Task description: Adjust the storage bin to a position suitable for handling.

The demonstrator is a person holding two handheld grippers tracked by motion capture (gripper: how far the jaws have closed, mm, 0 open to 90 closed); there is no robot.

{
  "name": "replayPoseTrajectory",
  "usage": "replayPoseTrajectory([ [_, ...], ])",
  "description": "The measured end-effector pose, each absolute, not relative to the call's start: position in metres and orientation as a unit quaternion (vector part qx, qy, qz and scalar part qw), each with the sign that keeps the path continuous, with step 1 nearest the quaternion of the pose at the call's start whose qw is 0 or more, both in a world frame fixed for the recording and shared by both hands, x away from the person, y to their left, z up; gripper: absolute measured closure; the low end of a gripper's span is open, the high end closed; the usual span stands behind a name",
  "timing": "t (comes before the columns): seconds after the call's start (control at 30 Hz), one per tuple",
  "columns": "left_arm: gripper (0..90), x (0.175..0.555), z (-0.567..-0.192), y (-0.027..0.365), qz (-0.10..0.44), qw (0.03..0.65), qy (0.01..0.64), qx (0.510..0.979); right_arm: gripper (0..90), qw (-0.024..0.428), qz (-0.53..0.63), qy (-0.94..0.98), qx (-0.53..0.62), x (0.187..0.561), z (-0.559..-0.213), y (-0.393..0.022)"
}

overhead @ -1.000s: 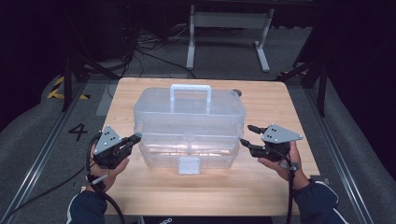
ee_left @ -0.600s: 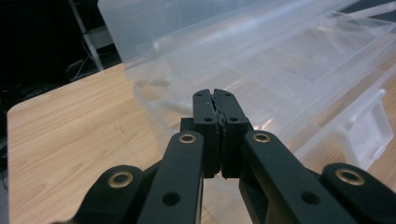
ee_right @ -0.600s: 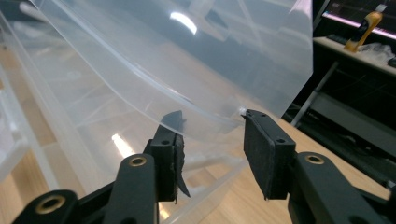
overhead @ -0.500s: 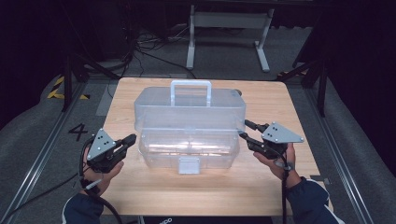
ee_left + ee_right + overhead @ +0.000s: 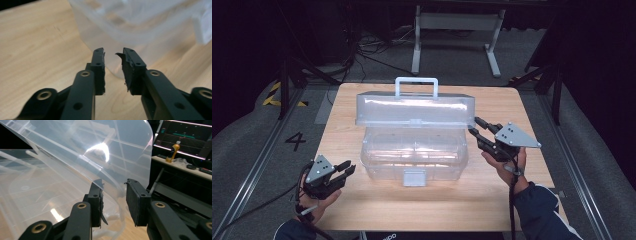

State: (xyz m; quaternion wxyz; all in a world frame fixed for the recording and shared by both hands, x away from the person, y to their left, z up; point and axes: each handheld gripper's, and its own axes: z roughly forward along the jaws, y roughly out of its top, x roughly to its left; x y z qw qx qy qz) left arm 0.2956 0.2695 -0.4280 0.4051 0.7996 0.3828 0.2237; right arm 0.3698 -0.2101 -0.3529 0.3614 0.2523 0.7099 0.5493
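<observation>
Right tongs [image 5: 476,126] have been closing around the clear box's lid [image 5: 414,110], contact unclear; left tongs [image 5: 346,169], just opening, hold nothing.

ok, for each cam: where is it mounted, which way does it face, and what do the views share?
High view: above the person's side, facing forward and down on the table; both forearms, left gripper, right gripper.
Left gripper view: on that gripper, along its jaws, facing the clear box.
Right gripper view: along its jaws, facing the raised lid.
Shared: the box.
</observation>
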Motion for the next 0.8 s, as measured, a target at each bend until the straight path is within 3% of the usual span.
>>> replayPoseTrajectory([
  [0.17, 61.5, 0.298, -0.445, 0.262, 0.208, 0.367, 0.384, 0.821, 67.6, 0.376, 0.542, 0.706, 0.258, 0.376, -0.345, -0.206],
  [0.57, 35.2, 0.309, -0.469, 0.258, 0.180, 0.348, 0.421, 0.818, 72.8, 0.399, 0.543, 0.687, 0.271, 0.401, -0.327, -0.201],
  [0.7, 30.9, 0.312, -0.475, 0.262, 0.168, 0.343, 0.440, 0.813, 80.6, 0.428, 0.531, 0.680, 0.269, 0.411, -0.318, -0.196],
  [0.8, 30.7, 0.314, -0.480, 0.264, 0.166, 0.339, 0.438, 0.816, 81.2, 0.430, 0.531, 0.678, 0.271, 0.416, -0.315, -0.195],
])
